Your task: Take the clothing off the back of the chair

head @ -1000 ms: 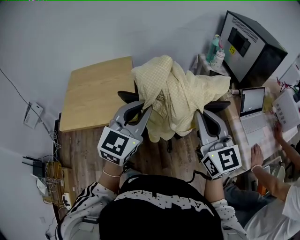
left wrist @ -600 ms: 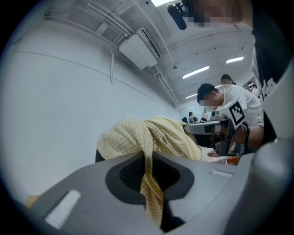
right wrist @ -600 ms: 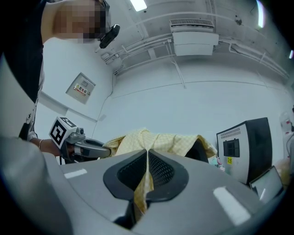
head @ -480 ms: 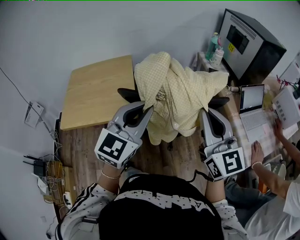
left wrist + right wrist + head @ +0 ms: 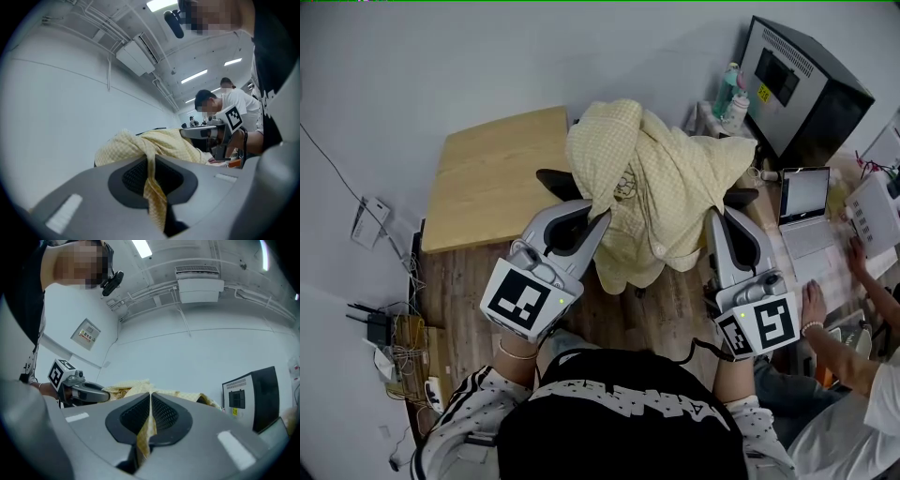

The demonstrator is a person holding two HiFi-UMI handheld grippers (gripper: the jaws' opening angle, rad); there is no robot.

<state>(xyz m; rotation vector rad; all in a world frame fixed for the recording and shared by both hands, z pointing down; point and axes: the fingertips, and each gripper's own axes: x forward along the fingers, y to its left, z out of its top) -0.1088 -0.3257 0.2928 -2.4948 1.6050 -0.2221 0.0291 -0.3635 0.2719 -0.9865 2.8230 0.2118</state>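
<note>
Left gripper (image 5: pixel 600 217) and right gripper (image 5: pixel 716 216) each pinched tight on a fold of the clothing (image 5: pixel 661 178) (opposite sides, likely for an even lift). The clothing was bunched over the chair (image 5: pixel 551 180) back.

Clothing (image 5: pixel 661 187) over chair (image 5: pixel 555 179), betw. L gripper (image 5: pixel 601 218) & R gripper (image 5: pixel 715 216); table (image 5: pixel 487 178) left, laptop (image 5: pixel 804 214) right.

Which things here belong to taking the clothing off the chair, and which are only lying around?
For the job:
- yellow garment, over the black chair
- left gripper and right gripper, each shut on its fabric

Lying about:
- wooden table
- laptop
- black box
- bottles
</note>
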